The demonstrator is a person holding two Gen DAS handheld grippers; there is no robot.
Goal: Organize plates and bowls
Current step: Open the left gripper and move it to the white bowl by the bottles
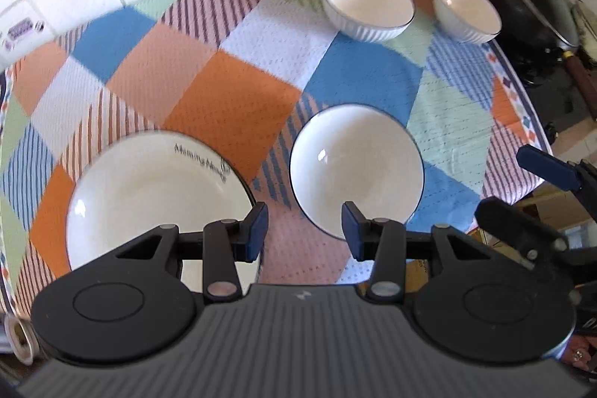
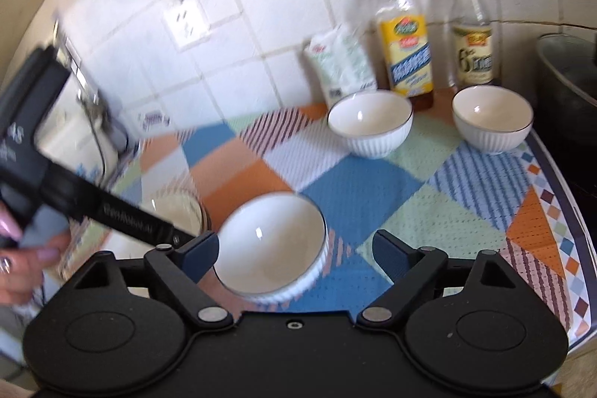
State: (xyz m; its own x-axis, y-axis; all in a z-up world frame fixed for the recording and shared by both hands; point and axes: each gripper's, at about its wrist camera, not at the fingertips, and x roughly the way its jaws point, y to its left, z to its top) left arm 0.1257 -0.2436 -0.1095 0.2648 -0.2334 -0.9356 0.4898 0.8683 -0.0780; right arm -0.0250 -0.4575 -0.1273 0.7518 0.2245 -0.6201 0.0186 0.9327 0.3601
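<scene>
A white plate point(image 1: 149, 196) with black lettering lies on the checked cloth at the near left. Right of it stands a white ribbed bowl point(image 1: 356, 170) with a dark rim. Two more such bowls point(image 1: 367, 2) point(image 1: 466, 12) stand at the back. My left gripper point(image 1: 305, 230) hovers open over the gap between plate and bowl, holding nothing. In the right wrist view my right gripper point(image 2: 296, 254) is wide open above the near bowl point(image 2: 272, 241), with its left finger over the bowl's rim. The plate point(image 2: 175, 211) is partly hidden behind the other tool's black body.
A white bag point(image 2: 341, 66) and two bottles point(image 2: 406, 55) point(image 2: 472, 51) line the tiled wall behind the far bowls. A dark lidded wok point(image 1: 533, 13) sits off the cloth at right. A person's hand point(image 2: 26, 248) grips the left tool. The cloth's edge point(image 2: 559, 211) curves along the right.
</scene>
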